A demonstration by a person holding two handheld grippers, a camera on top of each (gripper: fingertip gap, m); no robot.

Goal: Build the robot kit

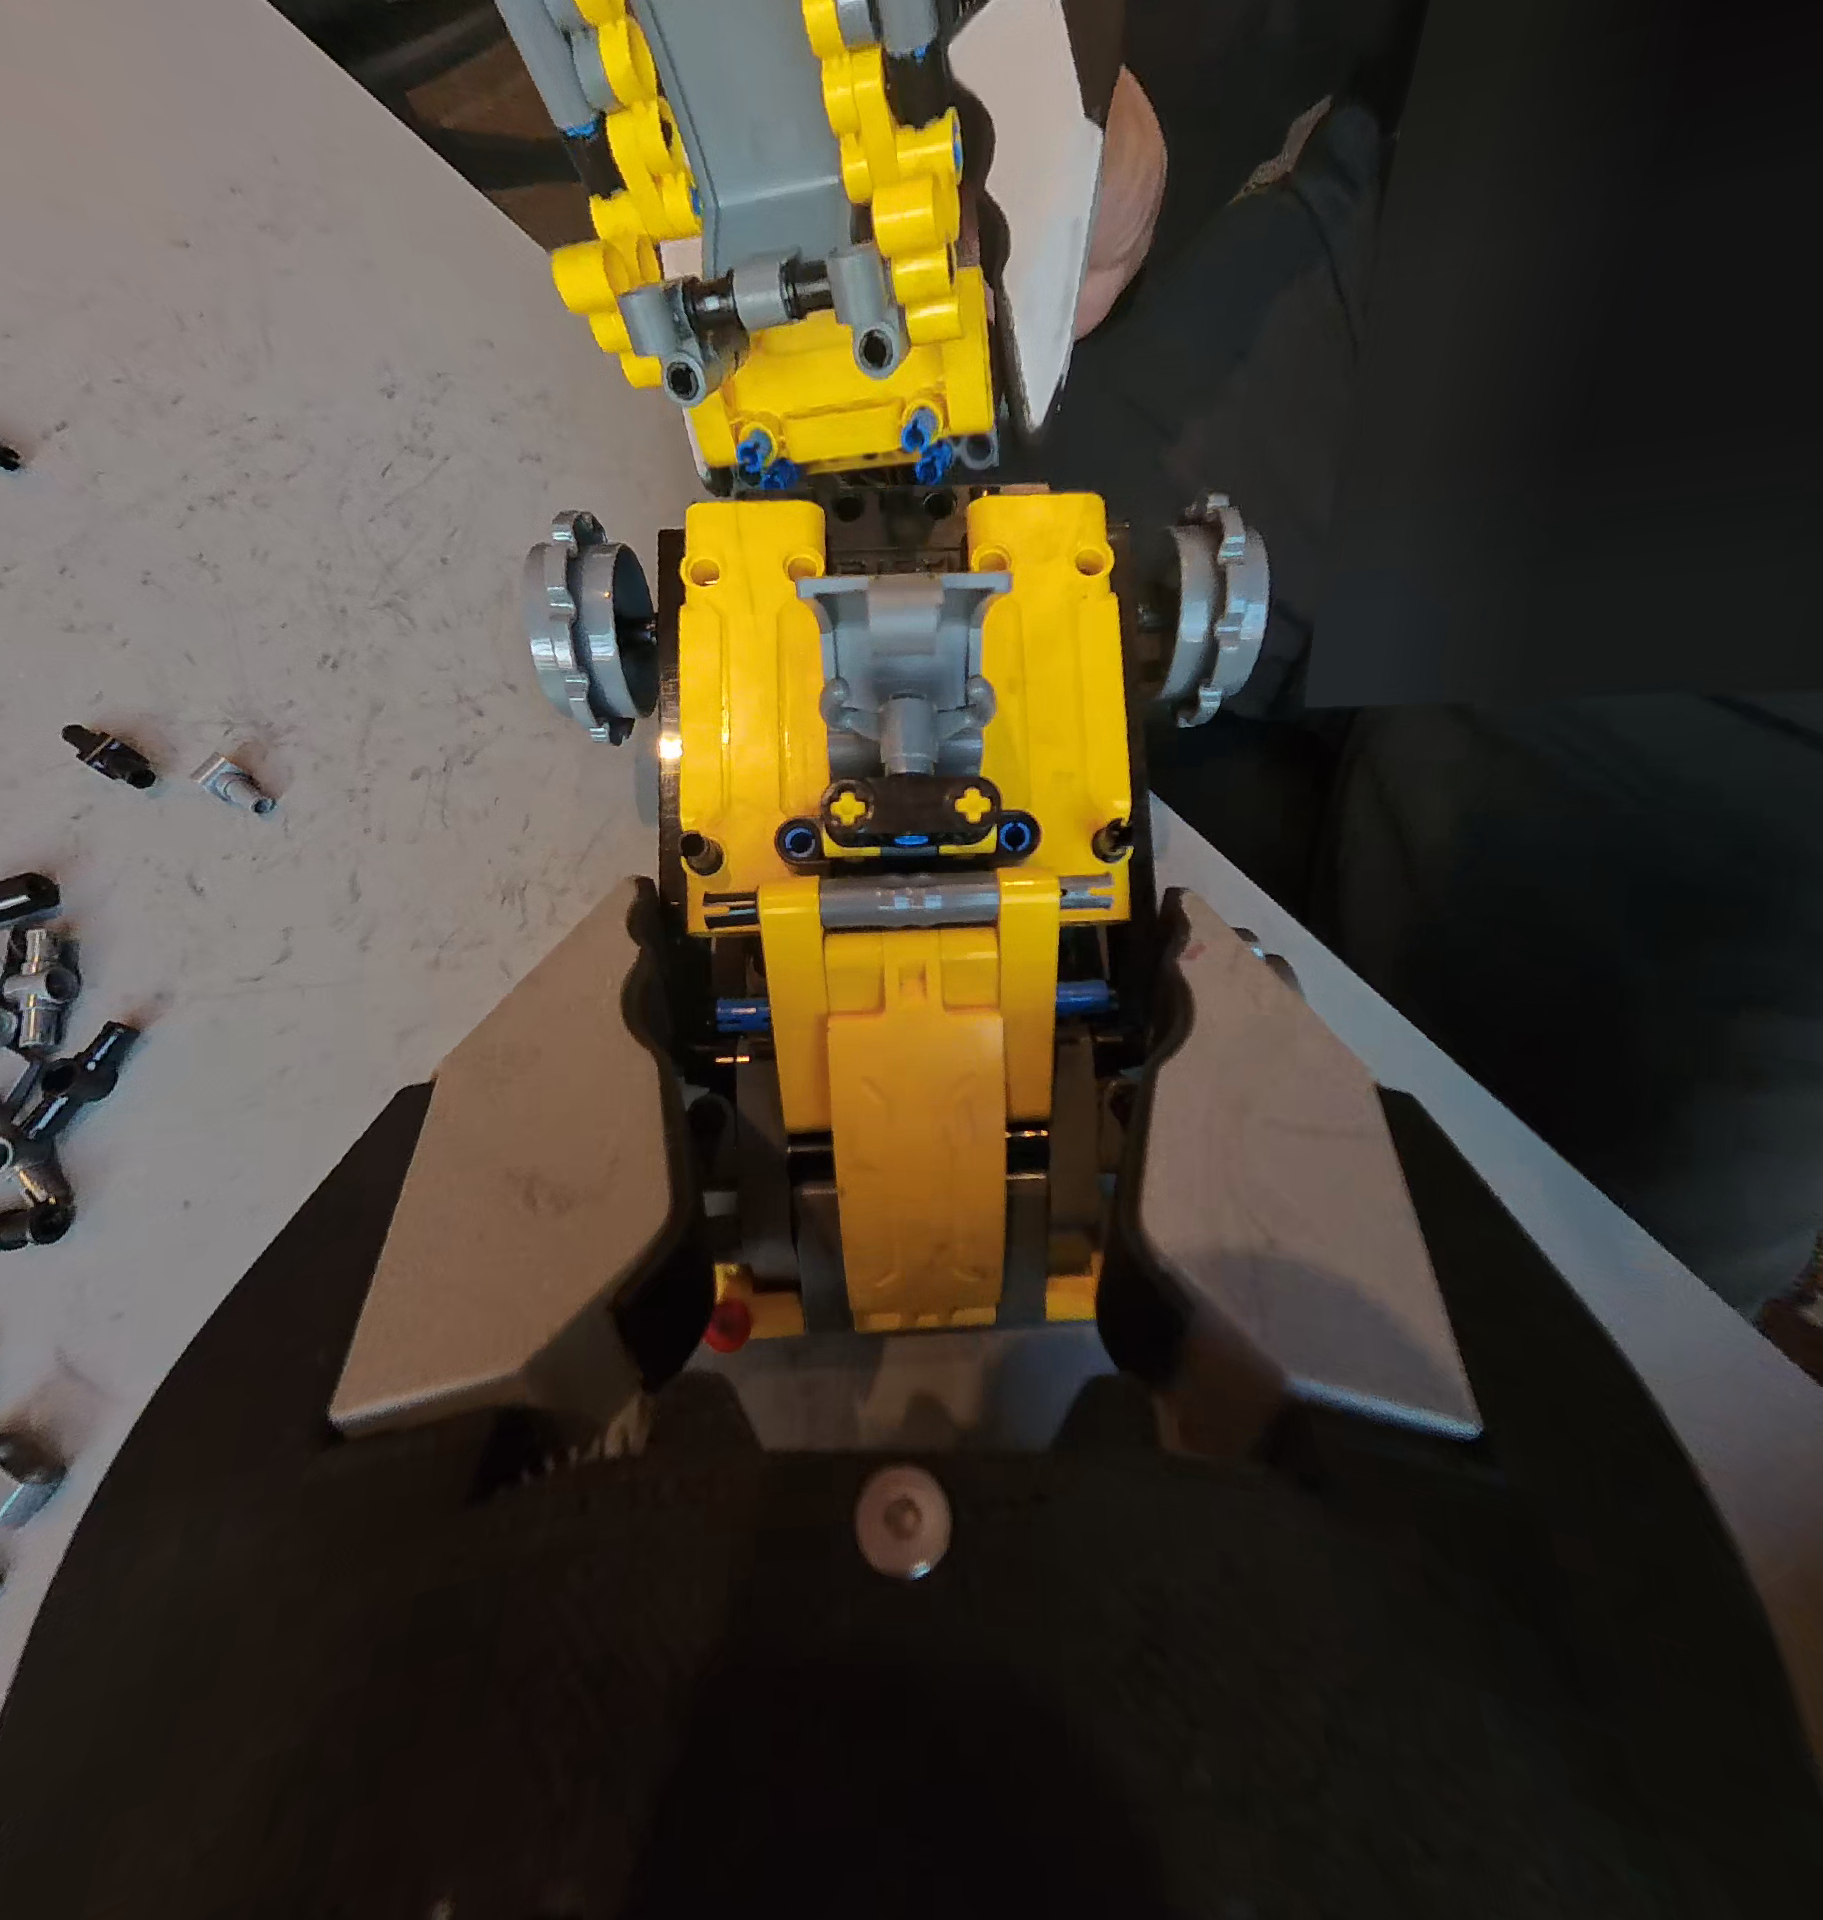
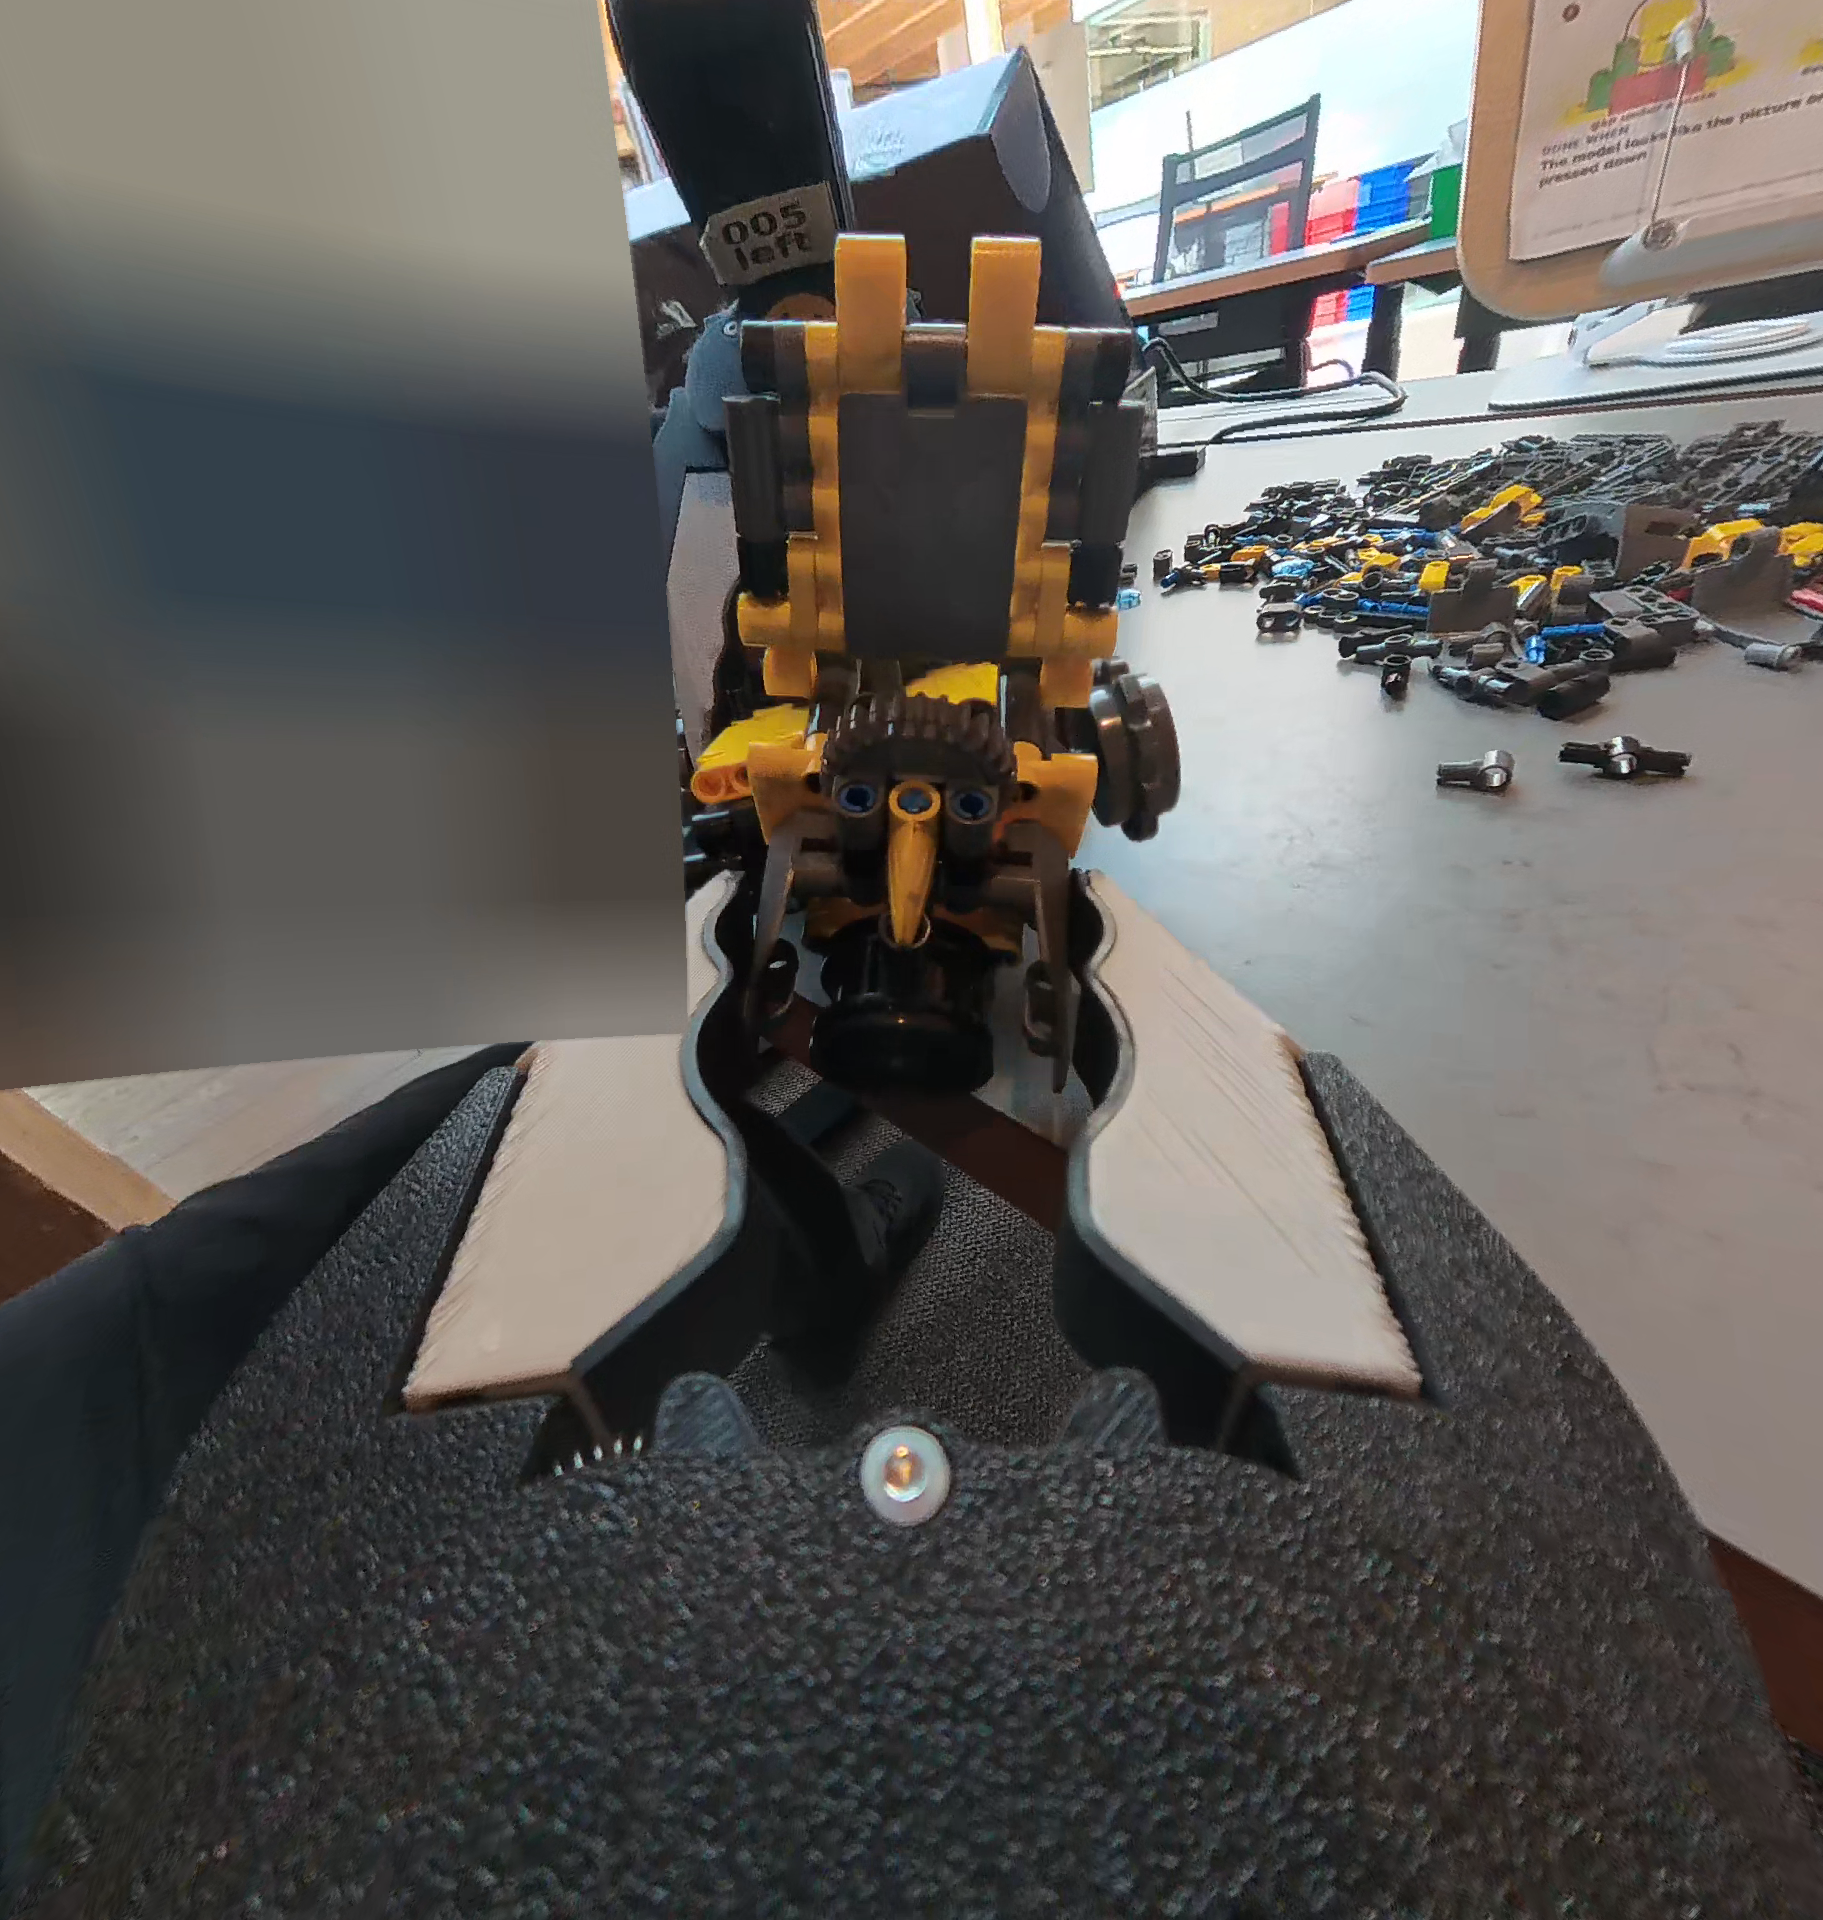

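while both grippers point(image 1: 907, 1091) point(image 2: 902, 997) clamp it: one yellow brick model point(image 1: 902, 707), two grey wheel hubs point(image 1: 585, 623)

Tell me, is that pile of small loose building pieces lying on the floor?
No. In the right wrist view the pile of loose pieces lies spread on the grey table, to the right of the yellow model.

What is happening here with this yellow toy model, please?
A person holds a yellow and black brick-built vehicle model between two handheld grippers, above the edge of a pale table. The left gripper is clamped on one end of the model, and the right gripper is closed around the other end. Loose small parts lie scattered on the table.
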